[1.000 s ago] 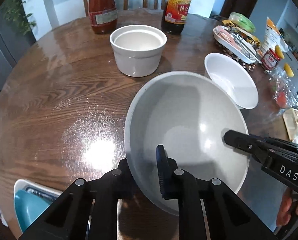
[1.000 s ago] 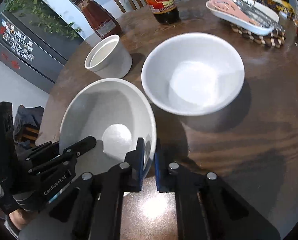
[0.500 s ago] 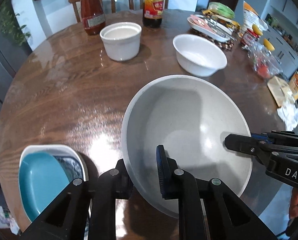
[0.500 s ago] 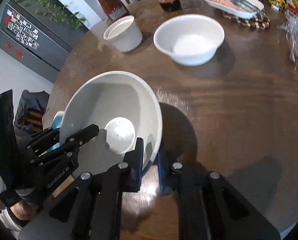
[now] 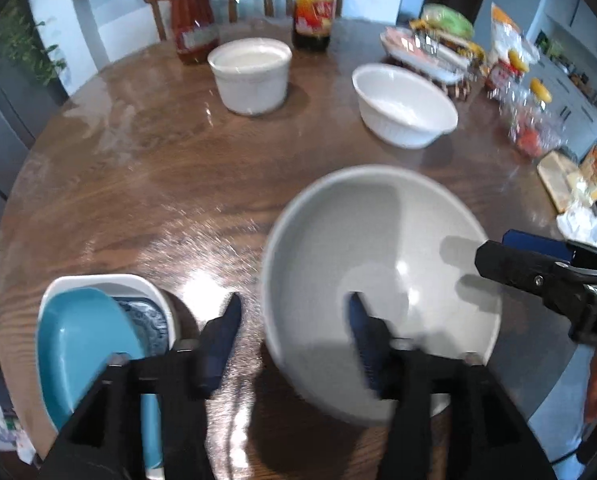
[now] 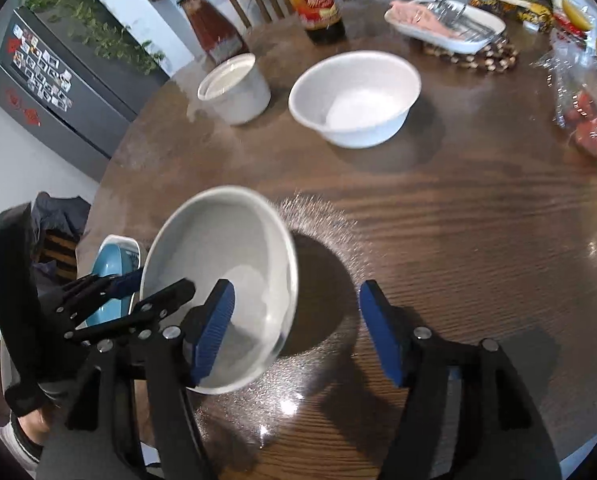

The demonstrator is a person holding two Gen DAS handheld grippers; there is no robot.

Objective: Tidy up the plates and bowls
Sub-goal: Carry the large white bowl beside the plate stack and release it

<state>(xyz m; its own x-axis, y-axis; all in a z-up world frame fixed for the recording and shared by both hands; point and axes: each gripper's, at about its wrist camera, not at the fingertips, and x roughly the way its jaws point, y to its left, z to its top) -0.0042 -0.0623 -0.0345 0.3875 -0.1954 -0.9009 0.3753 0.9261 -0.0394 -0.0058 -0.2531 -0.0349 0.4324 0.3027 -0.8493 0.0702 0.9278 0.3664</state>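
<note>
Near the front edge of the tabletop (image 5: 146, 184), the big grey bowl (image 5: 378, 264) sits between both tools. The left hand-held gripper (image 5: 294, 328) is spreading, one finger outside the near rim and one inside, pads no longer pressing. The right hand-held gripper (image 6: 294, 328) is spreading too, straddling the opposite rim without touching it. Judging from this, the bowl is being let go here, set down beside the stacked dishes (image 5: 98, 336), a blue one lying in a white one, to gather the crockery at one spot. Farther back stand a white ramekin (image 5: 252, 76) and a white bowl (image 5: 404, 106), well apart, likely next to collect. Behind them are a sauce jar (image 5: 192, 28), a dark bottle (image 5: 312, 16) and a tray (image 6: 446, 24) with food; nothing blocks the way across.
</note>
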